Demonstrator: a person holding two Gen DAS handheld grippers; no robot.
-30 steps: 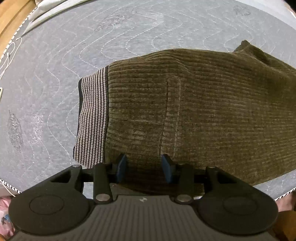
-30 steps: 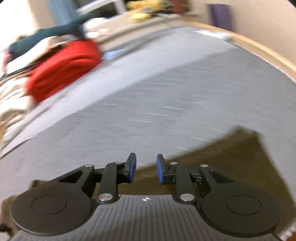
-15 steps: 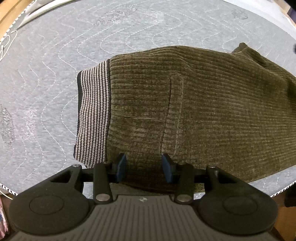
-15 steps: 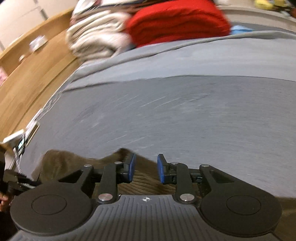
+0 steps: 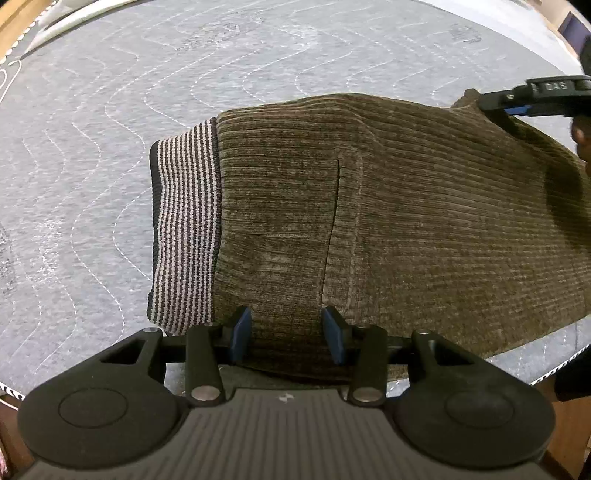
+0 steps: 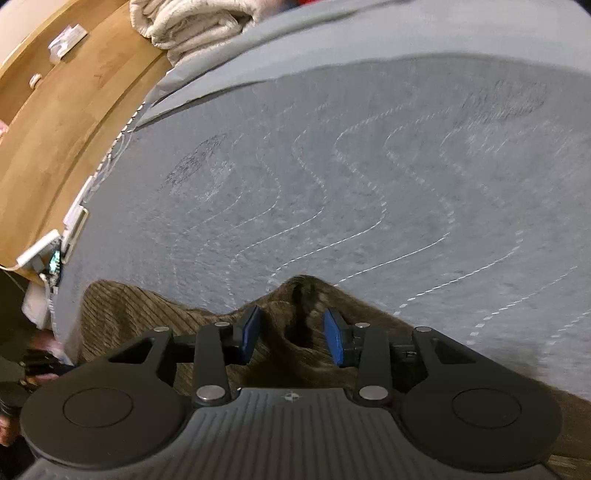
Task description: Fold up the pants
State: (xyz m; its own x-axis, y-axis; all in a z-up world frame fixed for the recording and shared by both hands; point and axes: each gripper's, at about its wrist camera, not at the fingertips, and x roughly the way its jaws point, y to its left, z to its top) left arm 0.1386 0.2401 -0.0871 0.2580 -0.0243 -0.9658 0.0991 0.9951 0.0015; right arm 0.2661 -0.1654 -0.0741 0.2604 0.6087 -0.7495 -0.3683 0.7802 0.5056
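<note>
**Pants on the quilted mat, both claws at the fabric**

Pants (image 5: 369, 221), olive-brown corduroy, spread flat on a grey quilted mat (image 5: 110, 147) with wavy white stitching. Striped knit waistband (image 5: 184, 229) at the left end in the left wrist view. Wooden desk (image 6: 55, 129) beside the mat, folded cream towels (image 6: 192, 22) at its far end. Left claw (image 5: 286, 334) spread wide over the near edge of the cloth, gripping nothing. Right claw (image 6: 291, 332) likewise parted, straddling a raised peak of fabric (image 6: 306, 291), not pinching it.
</note>
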